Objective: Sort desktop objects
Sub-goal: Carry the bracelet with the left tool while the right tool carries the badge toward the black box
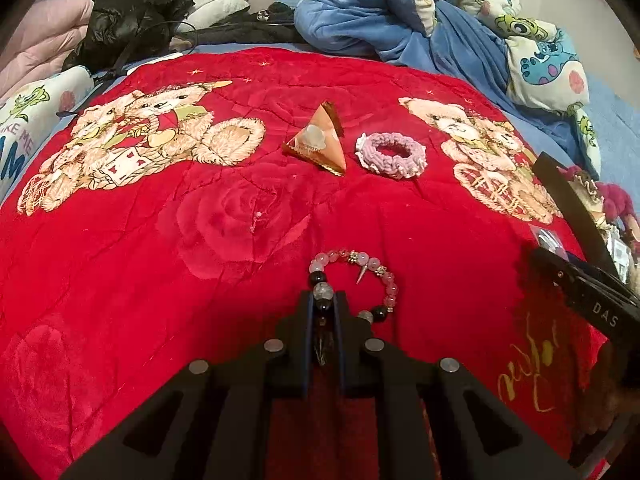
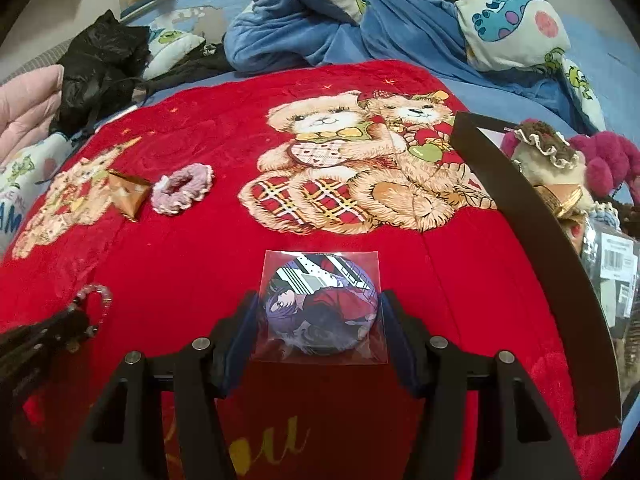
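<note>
Left claw [image 1: 323,300]: jaws drawn close together, pinching the near side of the beaded bracelet [image 1: 356,276] on a clear bead and a dark one; the rest of the loop lies ahead and to the right of the tips on the red blanket [image 1: 200,240].
Right claw [image 2: 318,312]: jaws spread wide, one on either side of the bagged anime badge [image 2: 322,308]; the pads sit at or just beside the edges of its clear sleeve, and I cannot tell whether they press on it.
Badge: round, printed with a dark-haired figure, lying flat in its sleeve between the right claw's fingers, in front of the two bears printed on the blanket.
Bracelet: pink, clear and black beads with small metal charms, one a pointed spike; in the right wrist view it shows at the left edge with the left claw on it.
Triangular packet [image 1: 318,140]: orange-gold, standing on the blanket well ahead of the left claw.
Scrunchie [image 1: 392,154]: pink and white, lying flat just right of the packet, apart from it.
Black box [image 2: 532,248]: at the blanket's right edge, its dark wall near the right claw; plush toys and packaged items lie inside.
Beyond the blanket: a blue cartoon-print quilt [image 2: 500,12], a black bag [image 1: 132,12].
</note>
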The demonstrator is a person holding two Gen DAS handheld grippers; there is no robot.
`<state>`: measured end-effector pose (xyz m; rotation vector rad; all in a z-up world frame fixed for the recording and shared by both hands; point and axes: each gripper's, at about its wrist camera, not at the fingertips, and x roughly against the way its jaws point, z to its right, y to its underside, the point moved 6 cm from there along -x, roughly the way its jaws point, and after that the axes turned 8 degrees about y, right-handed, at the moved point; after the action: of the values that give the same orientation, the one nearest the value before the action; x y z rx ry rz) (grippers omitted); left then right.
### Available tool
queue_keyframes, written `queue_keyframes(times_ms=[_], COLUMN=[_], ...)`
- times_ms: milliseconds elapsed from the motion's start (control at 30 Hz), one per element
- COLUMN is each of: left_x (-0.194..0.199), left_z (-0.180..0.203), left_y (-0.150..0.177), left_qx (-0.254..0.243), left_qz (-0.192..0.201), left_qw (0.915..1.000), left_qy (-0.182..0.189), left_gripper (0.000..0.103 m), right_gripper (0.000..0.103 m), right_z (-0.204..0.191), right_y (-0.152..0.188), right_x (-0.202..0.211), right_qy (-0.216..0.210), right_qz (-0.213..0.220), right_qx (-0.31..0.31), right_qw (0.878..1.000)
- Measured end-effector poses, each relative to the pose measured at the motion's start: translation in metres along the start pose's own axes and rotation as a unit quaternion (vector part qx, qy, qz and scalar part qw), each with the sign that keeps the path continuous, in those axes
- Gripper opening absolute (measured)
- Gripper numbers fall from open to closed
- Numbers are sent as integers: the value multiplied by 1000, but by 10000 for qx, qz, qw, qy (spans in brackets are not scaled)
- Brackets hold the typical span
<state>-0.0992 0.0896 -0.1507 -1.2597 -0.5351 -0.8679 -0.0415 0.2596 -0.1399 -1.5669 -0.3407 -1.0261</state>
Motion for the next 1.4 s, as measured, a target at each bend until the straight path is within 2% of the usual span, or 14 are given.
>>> queue_keyframes(times_ms=[367, 567, 700, 900, 1033, 1233, 1400], left_x=[43, 56, 60, 63, 67, 74, 82], left_z=[29, 54, 80, 139, 174, 213, 237], left_y=[-20, -25, -18, 3, 21, 43, 55], left_qx=[-179, -437, -660, -1308, -1668, -2065, -2298], left_qz=[246, 274, 146, -104, -267, -431, -438], left_qw=[9991, 9974, 9946, 9846, 9747, 9611, 9534], left_qy=[287, 495, 794, 1153, 1463, 1781, 1904], left_gripper=[10, 10, 10, 10, 10, 10, 10], right_gripper=[58, 58, 58, 58, 58, 58, 58], right_z=[12, 29, 47, 85, 114, 159, 189], right_y=[-5, -7, -2, 16, 36, 73, 95], right_x=[37, 53, 65, 83, 99, 123, 135], right_qy=[-86, 19, 227, 533, 715, 1075, 1244], right_qz=[217, 341, 445, 531, 539, 498, 427], right_qx=[-252, -458, -587, -999, -1323, -1767, -2044], right_qw=[9994, 9984, 9970, 9922, 9872, 9771, 9700])
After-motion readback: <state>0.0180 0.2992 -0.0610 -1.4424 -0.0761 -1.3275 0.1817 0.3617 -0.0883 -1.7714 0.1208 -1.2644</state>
